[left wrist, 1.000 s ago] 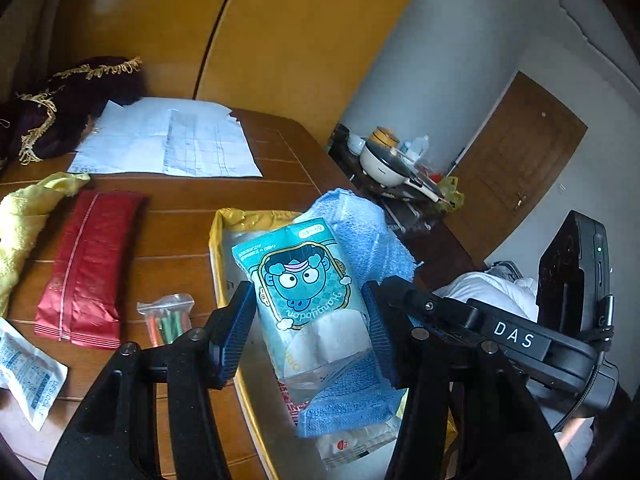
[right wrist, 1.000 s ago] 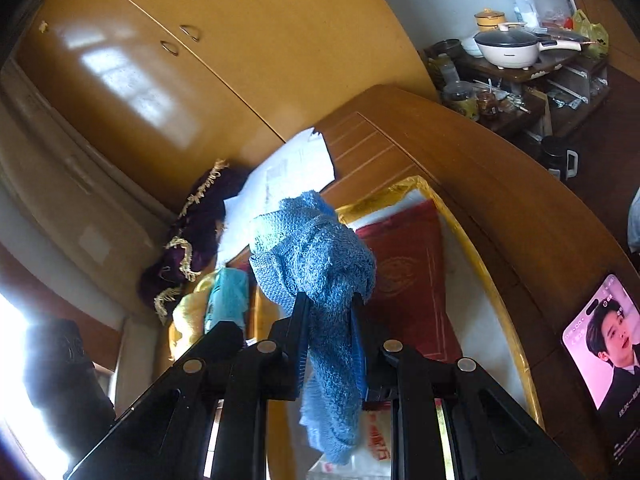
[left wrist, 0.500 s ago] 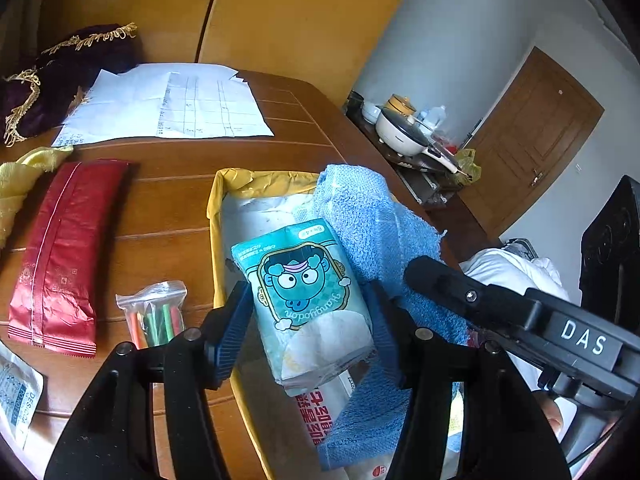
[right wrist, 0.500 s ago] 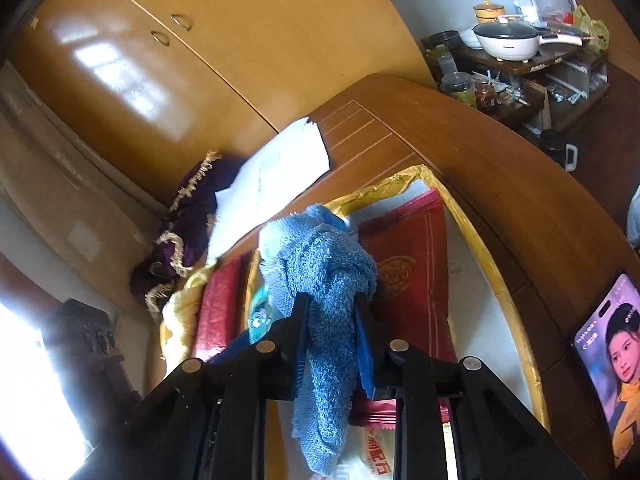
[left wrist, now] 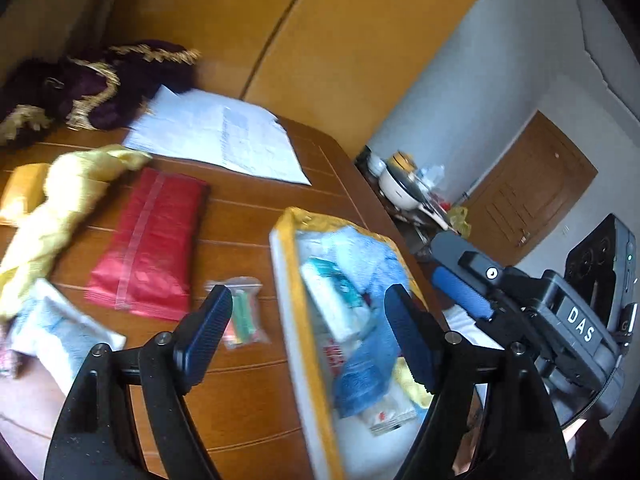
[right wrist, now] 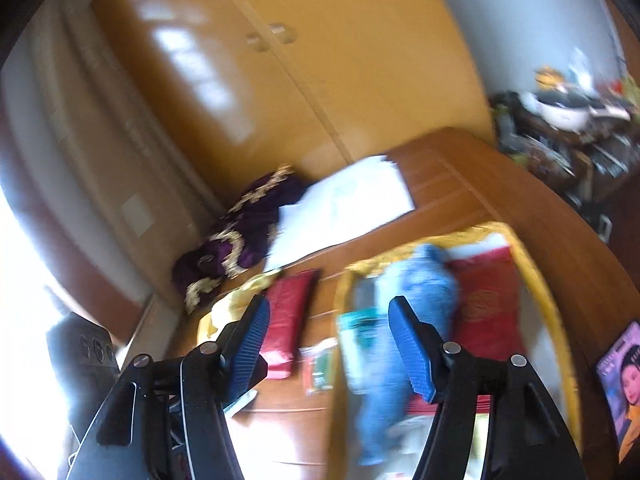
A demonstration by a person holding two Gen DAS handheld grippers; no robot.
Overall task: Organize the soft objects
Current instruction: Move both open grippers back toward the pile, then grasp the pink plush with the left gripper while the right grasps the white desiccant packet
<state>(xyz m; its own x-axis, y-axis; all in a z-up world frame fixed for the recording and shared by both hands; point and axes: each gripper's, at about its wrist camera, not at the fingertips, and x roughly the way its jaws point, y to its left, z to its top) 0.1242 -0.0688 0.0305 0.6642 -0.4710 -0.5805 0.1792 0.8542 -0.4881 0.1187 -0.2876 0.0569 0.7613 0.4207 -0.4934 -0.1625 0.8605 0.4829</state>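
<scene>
Your left gripper (left wrist: 308,340) hangs with its jaws spread wide and nothing between them, above the near part of the wooden table (left wrist: 248,216) and the left rim of the yellow-edged tray (left wrist: 298,292). Your right gripper (right wrist: 328,344) is just as wide apart and empty; in the left wrist view its black body sits just right of the tray.

The soft things lie inside the tray — the blue towel (left wrist: 372,368) runs lengthwise down its middle, and the teal-and-white tissue pack (left wrist: 334,300) rests on top of it, toward the tray's left side. From the right wrist view you see the same towel (right wrist: 408,320) beside a red packet (right wrist: 488,312) that lies flat in the tray's right half. The view is blurred, so the small items at the tray's near end cannot be told apart.

Outside the tray, to its left, a small clear bag of coloured sticks (left wrist: 240,312) lies near the rim, then a red foil pouch (left wrist: 152,240), then a crumpled yellow cloth (left wrist: 60,200) and a white-and-blue packet (left wrist: 60,336) at the table's near left. Farther back you have white paper sheets (left wrist: 220,136) and a dark purple cloth with gold trim (left wrist: 100,84) — both well apart from the tray.
</scene>
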